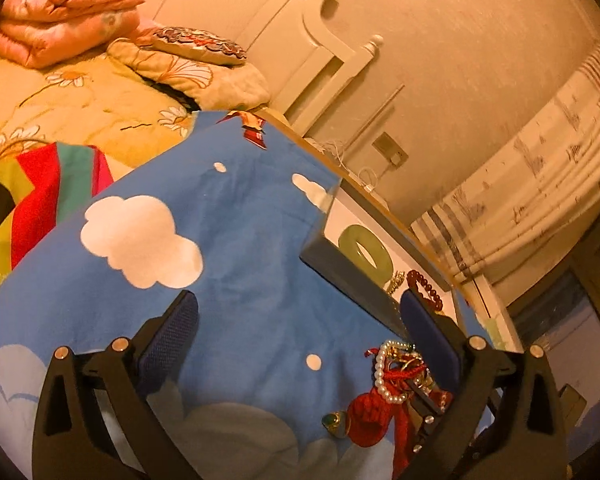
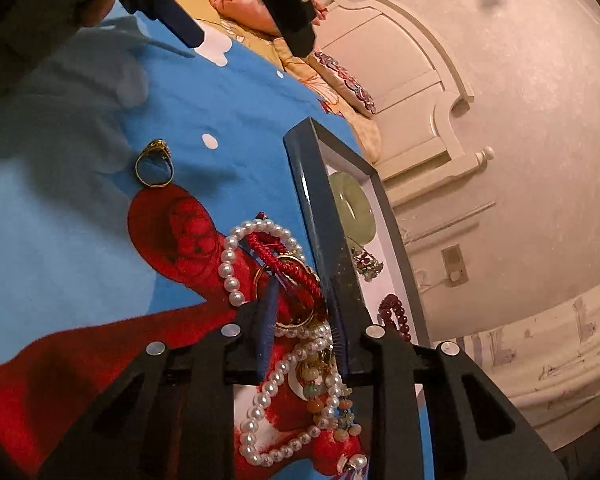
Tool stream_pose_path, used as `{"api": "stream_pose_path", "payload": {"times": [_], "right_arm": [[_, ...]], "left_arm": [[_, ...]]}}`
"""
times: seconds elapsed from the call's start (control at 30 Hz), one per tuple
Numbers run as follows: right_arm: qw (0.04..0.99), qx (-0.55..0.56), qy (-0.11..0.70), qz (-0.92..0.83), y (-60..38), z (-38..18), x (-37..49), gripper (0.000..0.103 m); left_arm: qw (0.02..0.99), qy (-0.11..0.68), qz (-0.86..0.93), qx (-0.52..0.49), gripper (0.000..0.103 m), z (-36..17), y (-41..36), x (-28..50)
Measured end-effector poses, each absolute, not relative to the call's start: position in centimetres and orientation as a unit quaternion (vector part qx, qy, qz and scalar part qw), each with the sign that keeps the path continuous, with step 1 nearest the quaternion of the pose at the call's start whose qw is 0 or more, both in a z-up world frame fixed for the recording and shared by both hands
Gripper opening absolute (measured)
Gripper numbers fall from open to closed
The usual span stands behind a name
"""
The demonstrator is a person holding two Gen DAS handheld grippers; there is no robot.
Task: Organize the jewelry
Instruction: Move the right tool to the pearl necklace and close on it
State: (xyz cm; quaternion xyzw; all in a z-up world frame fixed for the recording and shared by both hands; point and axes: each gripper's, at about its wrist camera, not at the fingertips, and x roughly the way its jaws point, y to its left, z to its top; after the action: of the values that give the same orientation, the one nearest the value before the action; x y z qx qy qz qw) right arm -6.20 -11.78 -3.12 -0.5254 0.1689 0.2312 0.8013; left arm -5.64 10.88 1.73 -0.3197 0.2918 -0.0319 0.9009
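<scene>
jewelry pile [image 2: 296, 320] lies between right tool [image 2: 304, 320] pads, seemingly gripped.

A matt blue printed cotton cloth [image 2: 228, 92] lies under a glossy white pearl bead strand [image 2: 232, 264], a shiny gold metal ring [image 2: 155, 164] at its ten o'clock, and a red braided cord bracelet [image 2: 284, 256]. The dark box frame [image 2: 320, 200] looks smooth; the pale green jade bangle [image 2: 354, 208] is polished.
</scene>
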Motion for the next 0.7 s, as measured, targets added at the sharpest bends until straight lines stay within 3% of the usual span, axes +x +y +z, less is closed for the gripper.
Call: {"api": "stream_pose_path", "payload": {"times": [0.23, 0.43, 0.5, 0.7], "right_arm": [[0.795, -0.541, 0.161, 0.223, -11.9, -3.4, -6.6, 0.025], [0.804, -0.527, 0.144, 0.237, -11.7, -3.3, -7.0, 0.015], [0.806, -0.523, 0.14, 0.239, -11.7, -3.0, -6.8, 0.007], [0.862, -0.392, 0.156, 0.283, -13.7, 1.8, -6.8, 0.005]], "left_arm": [[0.907, 0.296, -0.033, -0.297, 0.1, 1.9, 10.2, -5.5], [0.906, 0.304, -0.032, -0.292, 0.1, 1.8, 9.9, -5.4], [0.907, 0.304, -0.031, -0.289, 0.1, 1.8, 9.8, -5.3], [0.908, 0.306, -0.029, -0.285, 0.1, 1.6, 9.6, -5.2]]}}
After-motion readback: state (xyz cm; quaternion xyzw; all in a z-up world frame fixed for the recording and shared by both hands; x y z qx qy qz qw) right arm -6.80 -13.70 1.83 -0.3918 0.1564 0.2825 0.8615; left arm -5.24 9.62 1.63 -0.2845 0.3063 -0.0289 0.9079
